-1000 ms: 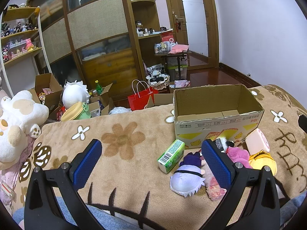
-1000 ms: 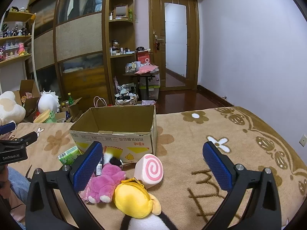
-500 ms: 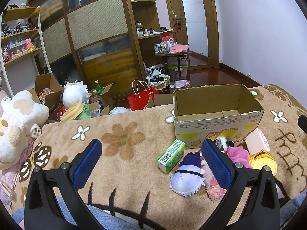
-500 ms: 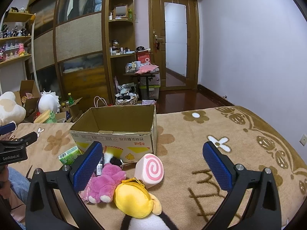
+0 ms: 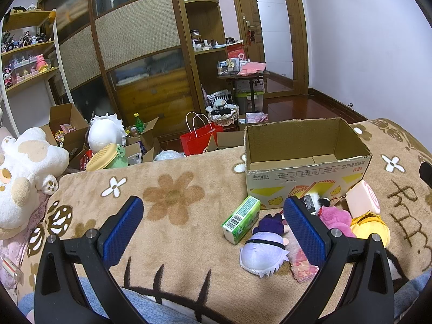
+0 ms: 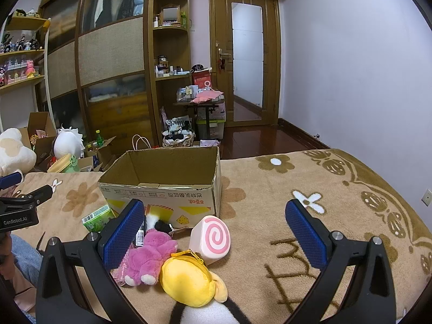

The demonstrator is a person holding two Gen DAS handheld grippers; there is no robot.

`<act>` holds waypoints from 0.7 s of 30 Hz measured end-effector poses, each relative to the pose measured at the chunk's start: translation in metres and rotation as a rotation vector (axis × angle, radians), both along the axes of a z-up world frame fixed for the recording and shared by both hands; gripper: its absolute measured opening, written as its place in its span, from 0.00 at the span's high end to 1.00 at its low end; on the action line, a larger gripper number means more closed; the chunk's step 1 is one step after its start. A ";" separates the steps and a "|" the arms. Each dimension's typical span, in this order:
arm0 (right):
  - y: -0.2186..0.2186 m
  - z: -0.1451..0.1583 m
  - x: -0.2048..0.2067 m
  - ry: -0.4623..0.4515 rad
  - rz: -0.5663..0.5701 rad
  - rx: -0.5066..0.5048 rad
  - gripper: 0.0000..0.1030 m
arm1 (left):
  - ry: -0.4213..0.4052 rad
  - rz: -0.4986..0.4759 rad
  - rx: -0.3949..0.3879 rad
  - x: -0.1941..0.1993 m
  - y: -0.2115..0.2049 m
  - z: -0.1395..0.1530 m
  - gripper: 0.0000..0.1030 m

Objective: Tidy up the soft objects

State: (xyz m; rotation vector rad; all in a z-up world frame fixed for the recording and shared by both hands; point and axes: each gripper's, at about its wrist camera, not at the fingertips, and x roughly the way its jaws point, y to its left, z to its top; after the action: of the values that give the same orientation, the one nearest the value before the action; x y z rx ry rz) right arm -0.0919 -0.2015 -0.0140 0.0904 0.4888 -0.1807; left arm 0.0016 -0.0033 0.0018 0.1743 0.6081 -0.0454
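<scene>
An empty cardboard box [image 5: 305,167] [image 6: 162,191] stands open on a brown flowered blanket [image 5: 172,197]. In front of it lie several soft toys: a lilac-haired doll [image 5: 262,251], a pink plush [image 6: 151,253] [image 5: 334,216], a yellow plush [image 6: 189,280] [image 5: 370,226] and a pink swirl-roll cushion [image 6: 212,239] [image 5: 361,199]. A green tissue pack [image 5: 240,218] [image 6: 97,217] lies left of them. My left gripper [image 5: 213,229] is open above the blanket, its right finger over the doll. My right gripper [image 6: 216,235] is open above the roll cushion and plush toys, holding nothing.
A big white-and-tan plush [image 5: 24,172] sits at the blanket's left edge. Beyond the bed are open cartons [image 5: 67,127], a red bag [image 5: 199,137], a white round plush [image 5: 105,135] and a wardrobe [image 5: 140,54]. A person's jeans-clad leg [image 5: 135,305] lies under my left gripper.
</scene>
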 end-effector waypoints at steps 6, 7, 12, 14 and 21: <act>0.001 0.000 0.000 0.000 0.000 -0.001 0.00 | 0.000 0.000 0.000 0.000 0.000 0.000 0.01; 0.000 0.000 0.000 0.001 0.000 -0.001 0.00 | 0.000 0.000 0.000 0.000 0.000 0.000 0.01; 0.001 0.000 0.000 0.002 0.000 0.000 0.00 | 0.001 0.001 0.001 0.000 0.000 0.000 0.01; 0.001 0.000 0.000 0.003 -0.001 -0.001 0.00 | 0.004 0.000 0.001 0.000 0.000 0.000 0.01; -0.004 -0.010 0.004 0.032 -0.024 0.007 0.00 | 0.029 0.006 0.013 0.000 0.001 -0.001 0.01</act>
State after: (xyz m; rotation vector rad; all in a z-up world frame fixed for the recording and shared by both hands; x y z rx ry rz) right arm -0.0880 -0.2050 -0.0242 0.0999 0.5202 -0.2040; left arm 0.0014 -0.0019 0.0008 0.1845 0.6377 -0.0379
